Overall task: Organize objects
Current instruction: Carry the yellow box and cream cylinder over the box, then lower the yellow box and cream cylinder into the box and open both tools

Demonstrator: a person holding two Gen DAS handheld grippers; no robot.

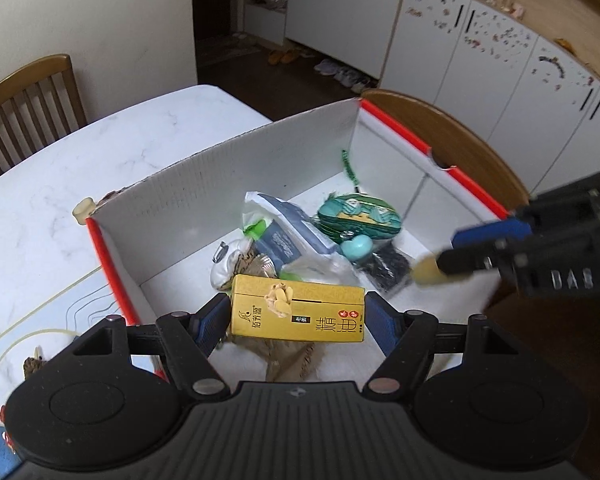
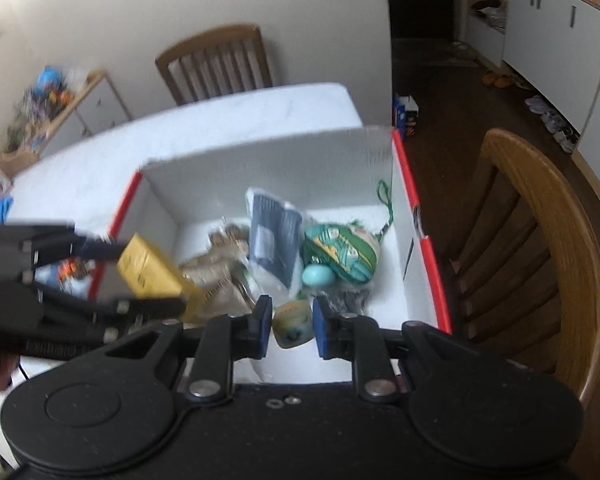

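A yellow carton [image 1: 300, 314] with red and black print is clamped between the blue pads of my left gripper [image 1: 296, 316], above the near end of a white cardboard box with red edges [image 1: 220, 200]. My right gripper [image 2: 292, 326] is shut on a small cream lump with a blue-green spot [image 2: 294, 326], also over the box's [image 2: 280, 160] near edge. The left wrist view shows the right gripper [image 1: 446, 252] coming in from the right with the cream lump [image 1: 426, 270]. In the right wrist view the left gripper [image 2: 140, 276] and its carton [image 2: 148, 270] are blurred at the left.
Inside the box lie a green patterned pouch [image 1: 358, 216], a turquoise egg shape [image 1: 356, 248], a plastic bag with a blue pack [image 1: 292, 236], a black item [image 1: 388, 268] and a green bead string [image 1: 350, 168]. The box sits on a white marble table [image 1: 100, 152]. Wooden chairs [image 2: 540, 240] stand around.
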